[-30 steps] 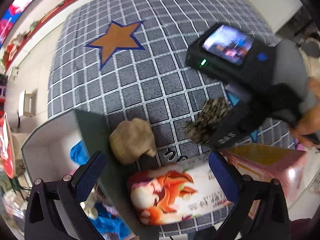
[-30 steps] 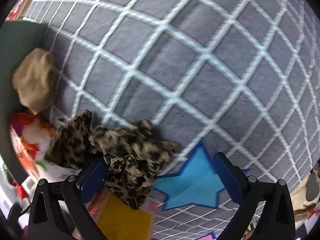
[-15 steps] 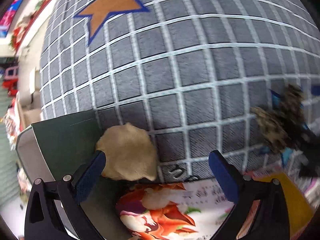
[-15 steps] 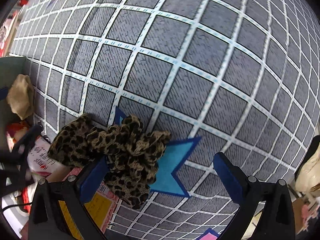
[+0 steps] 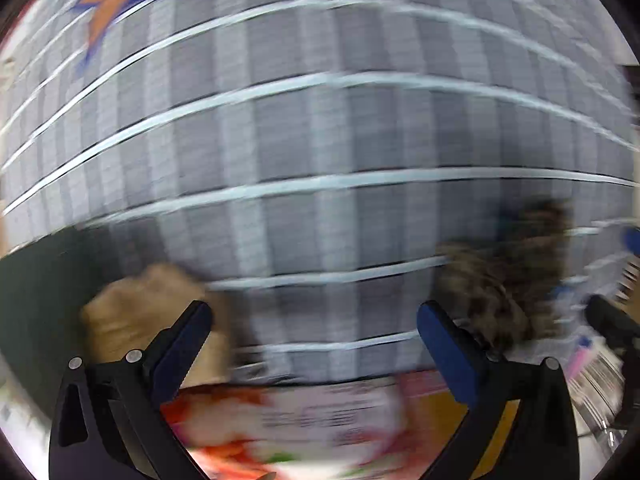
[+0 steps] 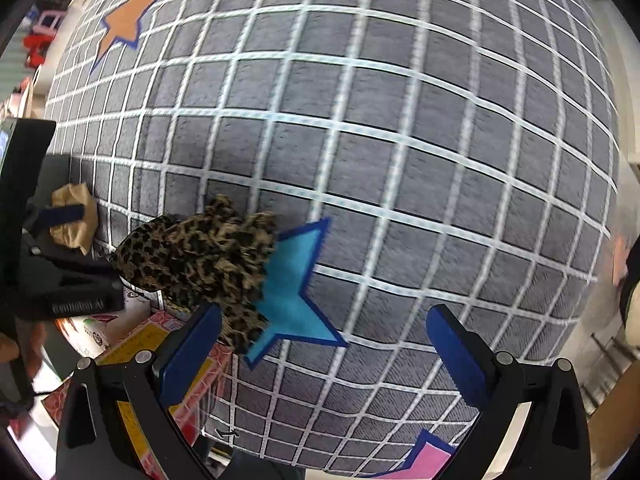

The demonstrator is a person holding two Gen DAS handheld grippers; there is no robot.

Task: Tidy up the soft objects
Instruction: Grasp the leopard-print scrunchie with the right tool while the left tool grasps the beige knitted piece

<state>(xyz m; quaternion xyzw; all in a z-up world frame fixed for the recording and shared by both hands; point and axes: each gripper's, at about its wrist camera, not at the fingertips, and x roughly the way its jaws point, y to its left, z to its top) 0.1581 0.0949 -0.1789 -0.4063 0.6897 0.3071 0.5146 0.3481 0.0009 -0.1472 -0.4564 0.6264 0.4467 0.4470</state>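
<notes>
A leopard-print soft cloth (image 6: 200,256) lies bunched on the grey checked rug, partly over a blue star patch (image 6: 292,288). It shows blurred at the right of the left wrist view (image 5: 504,280). A tan soft lump (image 6: 74,220) lies at the rug's left edge, against a dark green box flap; in the left wrist view (image 5: 132,316) it sits just behind my left finger. My left gripper (image 5: 312,328) is open and empty, low over the rug. My right gripper (image 6: 324,344) is open and empty, with the leopard cloth just beyond its left finger.
A colourful printed carton (image 5: 304,428) lies under the left gripper, and a yellow and pink box (image 6: 160,344) is beside it. The dark green flap (image 5: 40,280) of an open box is at the left. An orange star patch (image 6: 128,20) marks the far rug.
The left gripper has dropped lower and swung sideways; its view is now motion-blurred, with the tan lump beside its left finger. The right gripper has pulled back from the leopard cloth and turned right.
</notes>
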